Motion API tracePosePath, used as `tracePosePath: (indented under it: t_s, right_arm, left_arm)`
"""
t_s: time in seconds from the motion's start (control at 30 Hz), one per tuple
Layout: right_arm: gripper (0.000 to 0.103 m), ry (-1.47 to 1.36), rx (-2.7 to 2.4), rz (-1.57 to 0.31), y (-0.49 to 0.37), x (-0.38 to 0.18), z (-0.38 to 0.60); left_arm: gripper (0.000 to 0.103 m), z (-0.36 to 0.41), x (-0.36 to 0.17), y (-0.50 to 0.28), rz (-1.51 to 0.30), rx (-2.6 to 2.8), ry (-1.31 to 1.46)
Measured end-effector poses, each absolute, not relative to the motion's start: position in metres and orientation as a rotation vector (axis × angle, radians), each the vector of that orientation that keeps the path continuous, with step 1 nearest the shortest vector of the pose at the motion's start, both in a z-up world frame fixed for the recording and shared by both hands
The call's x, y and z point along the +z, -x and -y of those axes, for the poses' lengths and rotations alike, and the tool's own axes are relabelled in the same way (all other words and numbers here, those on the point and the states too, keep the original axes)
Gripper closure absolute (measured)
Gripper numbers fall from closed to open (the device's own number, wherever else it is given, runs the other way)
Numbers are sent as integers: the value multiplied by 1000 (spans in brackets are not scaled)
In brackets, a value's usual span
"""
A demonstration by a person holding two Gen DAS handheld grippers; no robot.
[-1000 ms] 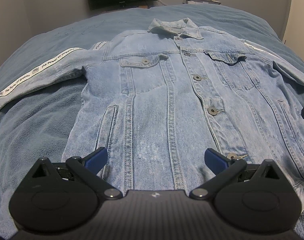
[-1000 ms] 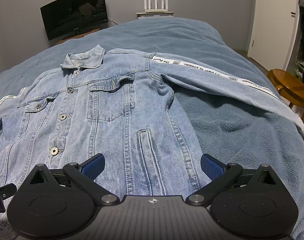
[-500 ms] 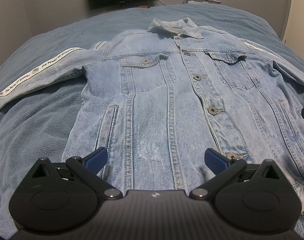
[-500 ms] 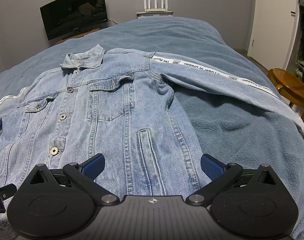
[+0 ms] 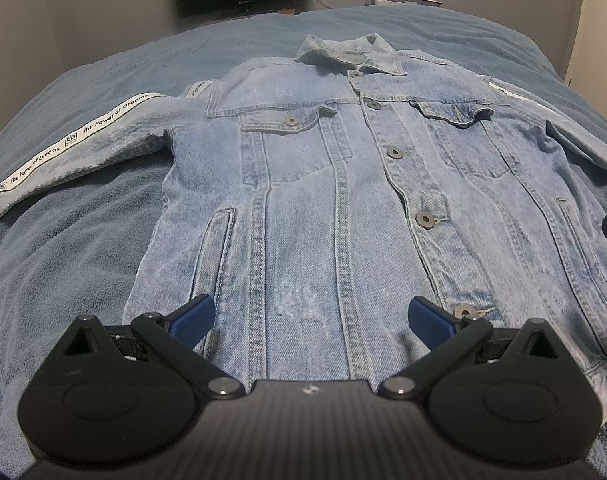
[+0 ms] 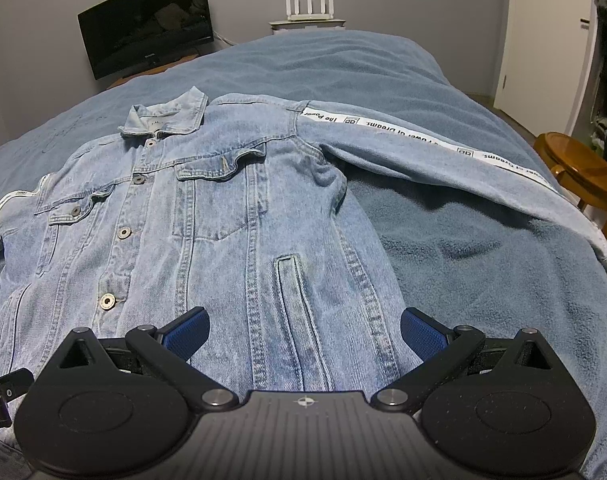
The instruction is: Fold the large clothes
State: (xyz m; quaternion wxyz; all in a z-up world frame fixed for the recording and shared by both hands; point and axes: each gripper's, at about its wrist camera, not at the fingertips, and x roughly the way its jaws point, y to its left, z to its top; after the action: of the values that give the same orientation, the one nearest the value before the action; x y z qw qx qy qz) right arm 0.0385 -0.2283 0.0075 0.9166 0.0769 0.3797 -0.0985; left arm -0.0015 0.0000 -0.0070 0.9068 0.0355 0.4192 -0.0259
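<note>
A light blue denim jacket (image 5: 343,184) lies flat and buttoned, front up, on the bed, collar far from me; it also shows in the right wrist view (image 6: 223,240). Both sleeves are spread out sideways, each with a white printed stripe: the left sleeve (image 5: 75,148) and the right sleeve (image 6: 463,160). My left gripper (image 5: 311,318) is open and empty, hovering over the jacket's hem left of the button line. My right gripper (image 6: 305,330) is open and empty over the hem by the right side pocket.
The bed is covered by a blue fleece blanket (image 5: 55,264). A dark monitor (image 6: 147,28) and a white router (image 6: 309,8) stand beyond the bed's far end. A wooden stool (image 6: 579,172) and a white door (image 6: 543,40) are to the right.
</note>
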Motion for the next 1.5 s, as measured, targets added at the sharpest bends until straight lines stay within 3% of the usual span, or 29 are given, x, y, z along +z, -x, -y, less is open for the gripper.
tracePosePath:
  t_s: [1.23,1.5]
  right_arm:
    - [0,-166,-208,-790,-40,9,229]
    - [0,-343,-325,-635,-41,17,269]
  left_arm:
    - [0,-1,-8,-1,-877,-50,-71]
    - [0,-5,24,-18,-810,-42,-19]
